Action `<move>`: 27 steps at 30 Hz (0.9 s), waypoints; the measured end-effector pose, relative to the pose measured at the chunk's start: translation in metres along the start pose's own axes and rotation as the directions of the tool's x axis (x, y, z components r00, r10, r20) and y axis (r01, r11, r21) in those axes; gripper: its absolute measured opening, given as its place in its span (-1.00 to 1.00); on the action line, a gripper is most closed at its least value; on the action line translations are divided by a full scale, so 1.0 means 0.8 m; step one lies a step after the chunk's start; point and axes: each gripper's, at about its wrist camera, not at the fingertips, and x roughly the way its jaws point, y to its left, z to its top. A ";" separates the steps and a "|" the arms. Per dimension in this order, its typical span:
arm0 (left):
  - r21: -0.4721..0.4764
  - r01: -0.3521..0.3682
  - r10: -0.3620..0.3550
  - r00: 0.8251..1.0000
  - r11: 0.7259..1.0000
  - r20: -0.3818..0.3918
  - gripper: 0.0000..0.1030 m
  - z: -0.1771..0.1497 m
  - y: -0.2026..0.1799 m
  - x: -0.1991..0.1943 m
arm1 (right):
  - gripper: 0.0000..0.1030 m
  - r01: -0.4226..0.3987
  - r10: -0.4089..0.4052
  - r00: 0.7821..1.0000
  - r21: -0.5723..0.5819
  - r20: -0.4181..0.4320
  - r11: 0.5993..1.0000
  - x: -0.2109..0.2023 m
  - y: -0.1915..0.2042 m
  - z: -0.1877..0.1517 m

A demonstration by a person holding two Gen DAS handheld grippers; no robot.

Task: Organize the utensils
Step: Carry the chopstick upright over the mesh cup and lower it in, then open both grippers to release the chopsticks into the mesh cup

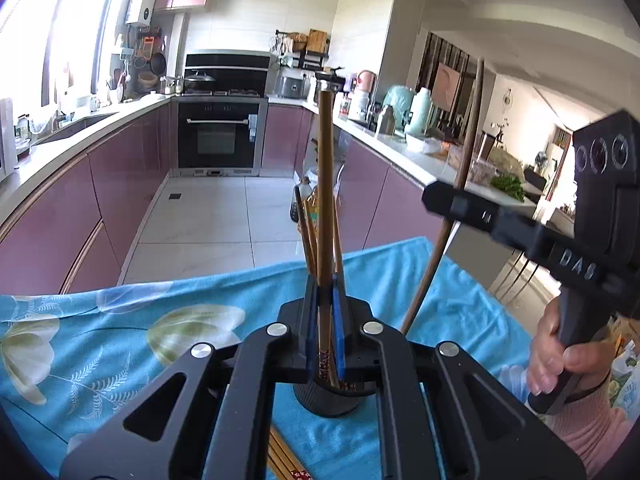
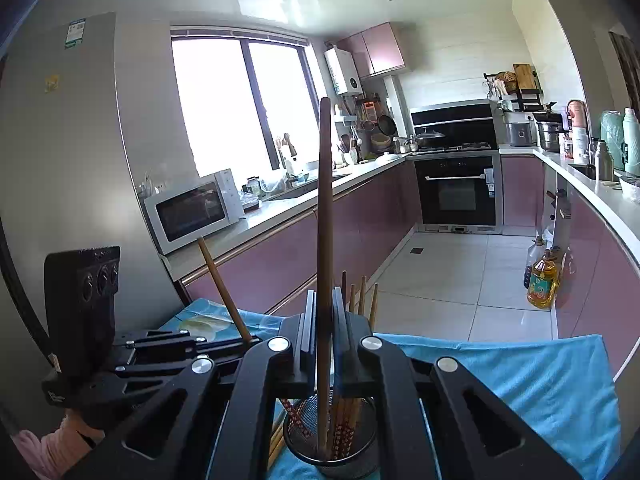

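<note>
A black mesh holder (image 2: 332,446) stands on the blue floral cloth (image 1: 120,332) and holds several wooden chopsticks (image 2: 362,300). It also shows in the left wrist view (image 1: 326,400). My left gripper (image 1: 325,292) is shut on a light wooden chopstick (image 1: 326,184), upright over the holder. My right gripper (image 2: 324,304) is shut on a long dark wooden stick (image 2: 325,208) whose lower end is inside the holder. The right gripper shows in the left wrist view (image 1: 436,196) with its stick (image 1: 468,148). The left gripper shows in the right wrist view (image 2: 248,342).
More chopsticks (image 1: 282,460) lie on the cloth in front of the holder. Purple kitchen cabinets (image 1: 120,184) line both sides, with an oven (image 1: 218,136) at the back. A microwave (image 2: 192,208) sits on the left counter. Oil bottles (image 2: 542,280) stand on the floor.
</note>
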 end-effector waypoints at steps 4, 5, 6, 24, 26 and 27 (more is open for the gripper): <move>0.010 -0.006 0.007 0.999 1.000 -0.042 -0.85 -0.011 0.002 0.019 | -0.89 0.002 -0.002 1.000 0.002 -0.006 1.000 0.006 -0.004 0.001; 0.009 -0.004 0.005 0.999 1.000 -0.051 -0.85 -0.013 0.004 0.023 | -0.89 0.001 -0.001 1.000 -0.003 -0.027 1.000 0.011 -0.004 -0.001; 0.008 -0.003 0.003 0.998 1.000 -0.063 -0.85 -0.016 0.005 0.027 | -0.89 0.000 0.000 0.999 -0.002 -0.046 1.000 0.014 -0.001 -0.004; -0.008 0.006 -0.007 0.990 1.000 -0.139 -0.74 -0.027 0.022 0.076 | -0.82 0.062 -0.042 0.945 0.053 -0.326 0.997 0.091 -0.036 -0.057; -0.005 0.003 -0.004 0.991 1.000 -0.133 -0.66 -0.029 0.023 0.073 | -0.75 0.060 -0.040 0.949 0.053 -0.312 0.997 0.087 -0.034 -0.057; -0.007 -0.001 0.001 0.992 1.000 -0.129 -0.66 -0.030 0.022 0.071 | -0.64 0.060 -0.042 0.953 0.051 -0.301 0.997 0.083 -0.032 -0.057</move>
